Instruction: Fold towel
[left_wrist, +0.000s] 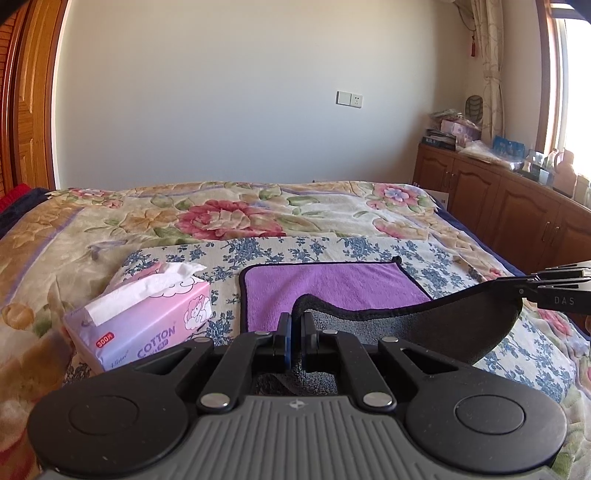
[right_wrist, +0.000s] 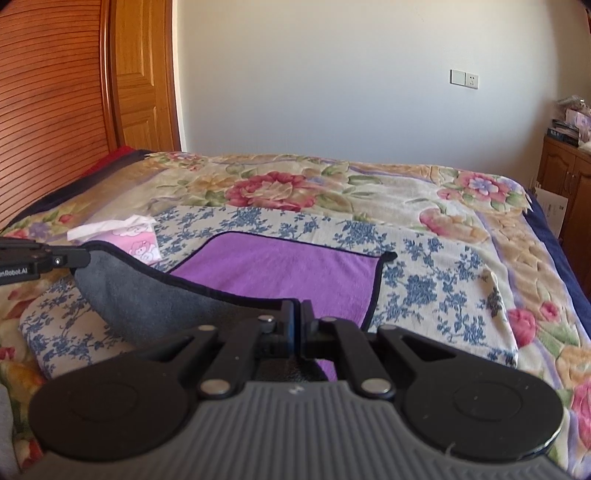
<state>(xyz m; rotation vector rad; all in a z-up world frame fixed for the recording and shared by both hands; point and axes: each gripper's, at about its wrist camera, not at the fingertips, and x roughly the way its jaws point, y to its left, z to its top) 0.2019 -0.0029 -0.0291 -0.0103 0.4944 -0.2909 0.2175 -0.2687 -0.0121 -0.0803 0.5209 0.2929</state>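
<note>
A purple towel (left_wrist: 332, 288) with a grey underside and dark trim lies on a blue-flowered cloth on the bed; it also shows in the right wrist view (right_wrist: 288, 273). Its near edge is lifted, grey side (left_wrist: 443, 328) up, and sags between the two grippers. My left gripper (left_wrist: 295, 325) is shut on the towel's near left corner. My right gripper (right_wrist: 298, 314) is shut on the near right corner. Each gripper shows at the edge of the other's view: the right one (left_wrist: 554, 284), the left one (right_wrist: 44, 258). The far half of the towel lies flat.
A pink tissue box (left_wrist: 147, 317) stands left of the towel, close to the left gripper. The floral bedspread (left_wrist: 258, 210) covers the bed. A wooden cabinet (left_wrist: 498, 195) with clutter stands at the right, and a wooden headboard (right_wrist: 48, 110) at the left.
</note>
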